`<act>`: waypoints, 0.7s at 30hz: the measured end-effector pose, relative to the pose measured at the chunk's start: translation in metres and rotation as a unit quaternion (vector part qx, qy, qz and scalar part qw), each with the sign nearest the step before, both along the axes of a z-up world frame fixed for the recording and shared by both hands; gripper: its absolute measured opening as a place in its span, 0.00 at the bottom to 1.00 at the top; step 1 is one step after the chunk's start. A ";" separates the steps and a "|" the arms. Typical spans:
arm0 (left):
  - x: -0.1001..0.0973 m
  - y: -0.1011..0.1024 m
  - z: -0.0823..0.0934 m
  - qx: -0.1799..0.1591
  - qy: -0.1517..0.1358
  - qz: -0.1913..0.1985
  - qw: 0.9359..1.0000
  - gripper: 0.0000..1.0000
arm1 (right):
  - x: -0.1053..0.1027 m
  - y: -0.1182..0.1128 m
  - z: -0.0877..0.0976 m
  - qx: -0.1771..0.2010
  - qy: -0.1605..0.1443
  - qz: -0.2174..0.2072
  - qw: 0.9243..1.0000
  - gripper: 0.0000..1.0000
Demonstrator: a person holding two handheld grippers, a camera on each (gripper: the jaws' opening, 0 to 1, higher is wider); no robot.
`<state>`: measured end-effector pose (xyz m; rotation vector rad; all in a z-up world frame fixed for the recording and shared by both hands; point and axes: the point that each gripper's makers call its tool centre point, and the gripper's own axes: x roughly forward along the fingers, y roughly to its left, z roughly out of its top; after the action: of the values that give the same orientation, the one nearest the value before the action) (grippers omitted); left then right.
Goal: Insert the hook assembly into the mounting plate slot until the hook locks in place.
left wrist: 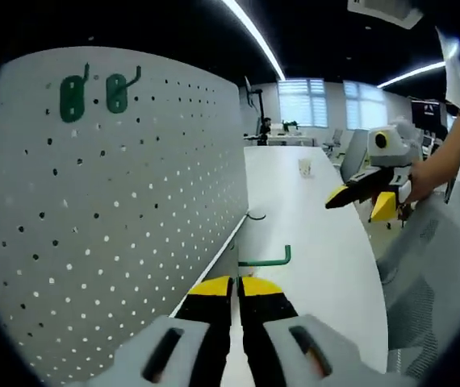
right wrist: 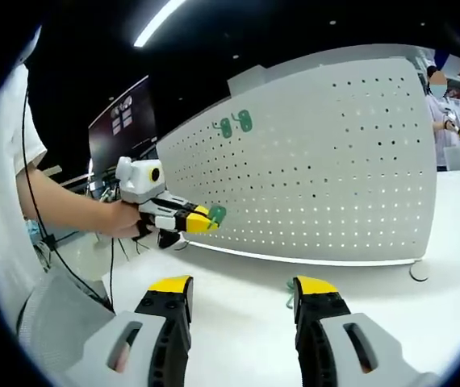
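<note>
1. a white pegboard panel [left wrist: 125,210] is standing upright along the edge of a long white table [left wrist: 311,234]; in the right gripper view the same pegboard [right wrist: 319,169] is spanning most of the background above the table [right wrist: 238,298].
2. the left gripper [left wrist: 236,287] is pointing along the foot of the pegboard, its yellow-tipped jaws pressed nearly together and pinching the flat end of a green hook [left wrist: 266,260], whose rod is running sideways and turning up at its far tip. in the right gripper view this gripper [right wrist: 202,219] is being held by a hand [right wrist: 121,218], with a green piece [right wrist: 217,214] at its tips, just beside the pegboard face.
3. the right gripper [right wrist: 242,292] is hovering over the table with its jaws spread wide and nothing between them; in the left gripper view it [left wrist: 363,197] is being held in the air to the right, well apart from the pegboard.
4. two green hook plates [left wrist: 93,95] are sitting side by side high on the pegboard, each with a dark hook sticking out; they [right wrist: 236,124] are also showing small in the right gripper view.
5. a small dark curved item [left wrist: 255,215], possibly another hook, is lying on the table near the pegboard's base; it is too small to tell.
</note>
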<state>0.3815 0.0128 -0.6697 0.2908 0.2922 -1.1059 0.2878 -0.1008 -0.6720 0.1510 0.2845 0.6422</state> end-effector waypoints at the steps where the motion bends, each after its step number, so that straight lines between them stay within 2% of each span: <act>1: -0.002 0.000 0.001 -0.004 0.002 0.003 1.000 0.02 | 0.000 0.000 0.000 0.000 0.000 0.000 1.000 0.48; 3: -0.007 -0.001 0.002 -0.010 0.004 0.007 1.000 0.02 | 0.000 0.000 0.001 0.000 -0.001 0.001 1.000 0.48; 4: -0.007 -0.001 0.007 -0.029 0.003 0.017 0.999 0.02 | 0.000 0.000 0.000 -0.001 -0.001 0.001 1.000 0.48; 6: -0.011 0.000 0.014 -0.044 0.002 0.024 0.999 0.02 | 0.000 0.001 0.001 0.000 -0.002 0.001 1.000 0.48; 9: -0.016 0.001 0.019 -0.055 -0.001 0.031 0.998 0.02 | -0.001 0.001 0.001 0.000 -0.002 0.002 1.000 0.48; 14: -0.020 0.010 0.033 -0.086 -0.010 0.058 0.995 0.02 | -0.002 0.002 0.002 0.000 -0.004 0.005 1.000 0.48; 18: -0.025 0.015 0.040 -0.097 -0.015 0.070 0.993 0.02 | -0.002 0.003 0.003 0.000 -0.005 0.008 1.000 0.48; 21: -0.029 0.019 0.049 -0.124 -0.022 0.080 0.989 0.02 | -0.002 0.003 0.003 0.001 -0.006 0.008 1.000 0.48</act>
<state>0.3524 0.0317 -0.6204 0.0696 0.1341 -0.9631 0.2857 -0.0975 -0.6692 0.1462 0.2743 0.6595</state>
